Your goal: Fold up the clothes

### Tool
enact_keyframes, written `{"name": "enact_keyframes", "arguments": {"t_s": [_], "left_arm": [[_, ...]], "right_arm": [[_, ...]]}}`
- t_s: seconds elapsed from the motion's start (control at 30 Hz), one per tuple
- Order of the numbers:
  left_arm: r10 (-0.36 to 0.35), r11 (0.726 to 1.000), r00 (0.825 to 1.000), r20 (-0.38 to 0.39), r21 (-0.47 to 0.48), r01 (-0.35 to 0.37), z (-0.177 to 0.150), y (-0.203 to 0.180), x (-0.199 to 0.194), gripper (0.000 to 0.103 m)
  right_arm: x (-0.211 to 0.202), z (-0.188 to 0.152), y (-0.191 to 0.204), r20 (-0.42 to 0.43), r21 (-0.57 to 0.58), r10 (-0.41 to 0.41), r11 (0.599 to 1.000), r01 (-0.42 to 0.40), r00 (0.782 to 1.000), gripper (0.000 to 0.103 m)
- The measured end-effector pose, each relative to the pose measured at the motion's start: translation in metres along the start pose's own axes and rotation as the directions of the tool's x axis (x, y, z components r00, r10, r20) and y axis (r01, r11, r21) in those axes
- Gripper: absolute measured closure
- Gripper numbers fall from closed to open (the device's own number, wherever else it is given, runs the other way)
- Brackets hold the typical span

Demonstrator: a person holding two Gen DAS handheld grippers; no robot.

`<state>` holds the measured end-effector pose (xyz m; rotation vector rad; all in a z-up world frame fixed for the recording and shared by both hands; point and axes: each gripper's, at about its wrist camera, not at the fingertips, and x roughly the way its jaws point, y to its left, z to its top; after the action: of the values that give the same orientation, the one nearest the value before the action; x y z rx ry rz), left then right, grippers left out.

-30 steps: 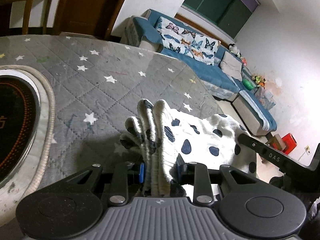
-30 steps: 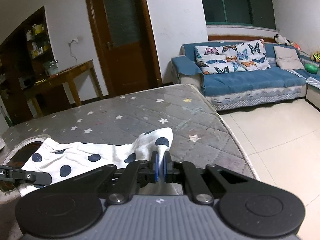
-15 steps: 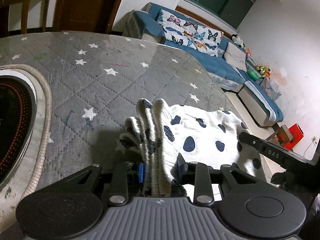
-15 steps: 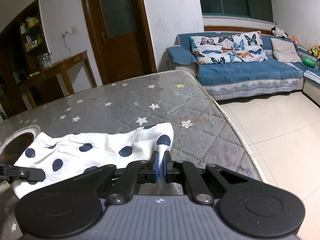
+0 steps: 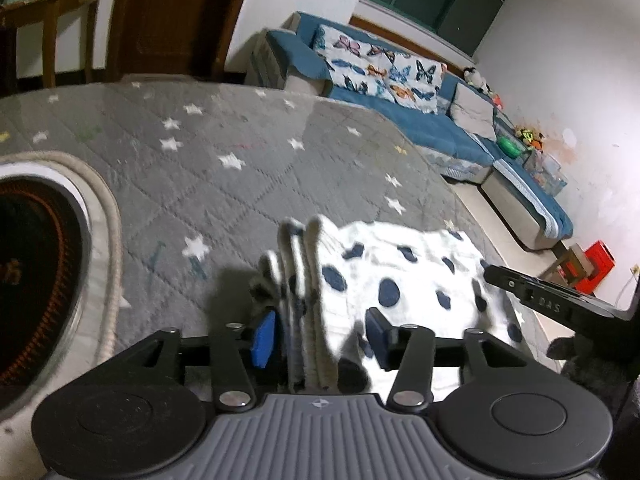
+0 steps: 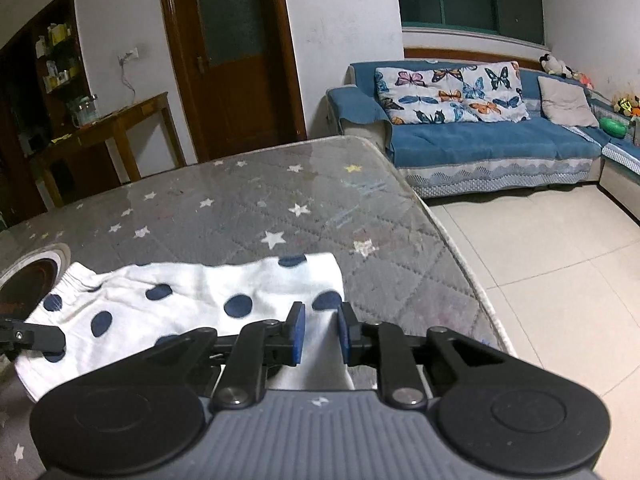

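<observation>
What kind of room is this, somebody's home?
Most likely a home living room: a blue sofa with a butterfly cushion, a wooden door, and a star-patterned grey table cover where a polka-dot garment lies.

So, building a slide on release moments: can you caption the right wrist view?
Right gripper open around the hem of the polka-dot garment spread on the star-patterned table cover.

garment (image 6: pixel 192 292): white, navy dots | quilt (image 6: pixel 256 208): grey, white stars | sofa (image 6: pixel 480 140): blue

Dim indoor light, fisheye warp, blur
</observation>
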<state>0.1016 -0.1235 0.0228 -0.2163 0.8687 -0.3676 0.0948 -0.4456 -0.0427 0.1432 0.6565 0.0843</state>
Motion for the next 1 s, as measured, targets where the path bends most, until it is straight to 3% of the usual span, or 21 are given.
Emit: {"name": "enact_keyframes", "arguments": {"t_s": [0.27, 0.7, 0.87, 1.0], "left_arm": [[0.035, 0.995, 0.996, 0.076, 0.089, -0.042, 0.025, -0.012, -0.003, 0.044], [0.107, 0.986, 0.994, 0.004, 0.130, -0.106, 0.033, -0.007, 0.052, 0.044], [0.099, 0.991, 0.995, -0.008, 0.094, -0.098, 0.033, 0.003, 0.055, 0.044], [0.094, 0.989, 0.995, 0.016, 0.116, -0.096, 0.033, -0.002, 0.046, 0.044]], "right_arm": [[0.007, 0.008, 0.005, -0.006, -0.005, 0.017, 1.000, -0.017, 1.000, 0.085], [0.039, 0.016, 0.018, -0.048, -0.020, 0.039, 0.999, -0.040, 0.998, 0.081], [0.045, 0.015, 0.020, -0.057, -0.024, 0.034, 0.999, -0.035, 0.998, 0.081], [0.031, 0.015, 0.027, -0.047, -0.045, 0.058, 0.997, -0.060, 0.997, 0.080]]}}
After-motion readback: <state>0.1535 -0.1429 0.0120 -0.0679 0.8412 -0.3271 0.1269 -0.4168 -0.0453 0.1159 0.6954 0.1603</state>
